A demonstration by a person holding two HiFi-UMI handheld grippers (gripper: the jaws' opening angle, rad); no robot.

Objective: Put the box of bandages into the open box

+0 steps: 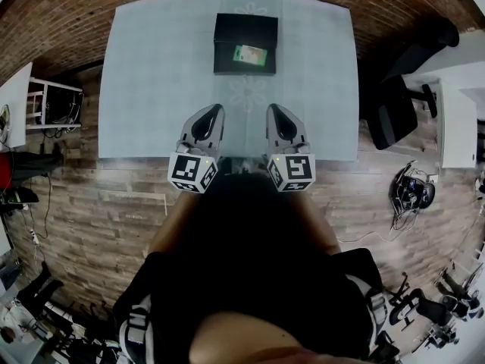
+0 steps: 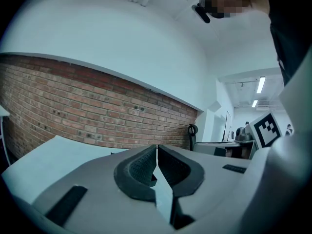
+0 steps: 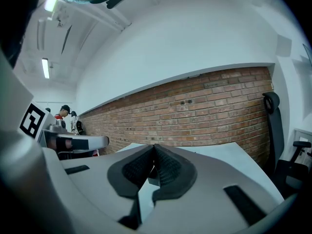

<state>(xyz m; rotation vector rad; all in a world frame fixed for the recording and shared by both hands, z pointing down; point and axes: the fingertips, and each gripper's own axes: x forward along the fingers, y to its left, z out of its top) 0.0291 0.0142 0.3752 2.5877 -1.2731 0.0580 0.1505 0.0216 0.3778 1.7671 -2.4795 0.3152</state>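
Head view: a black open cardboard box (image 1: 244, 23) sits at upper centre on the pale blue table (image 1: 151, 74). The green-and-white box of bandages (image 1: 251, 54) lies inside it. The left gripper (image 1: 217, 109) and right gripper (image 1: 272, 109) are at frame centre, well apart from the box.

Left gripper view: the dark ribbed pads (image 2: 138, 168) are pressed together, nothing between them.

Right gripper view: its pads (image 3: 168, 168) are likewise closed tip to tip, holding nothing.
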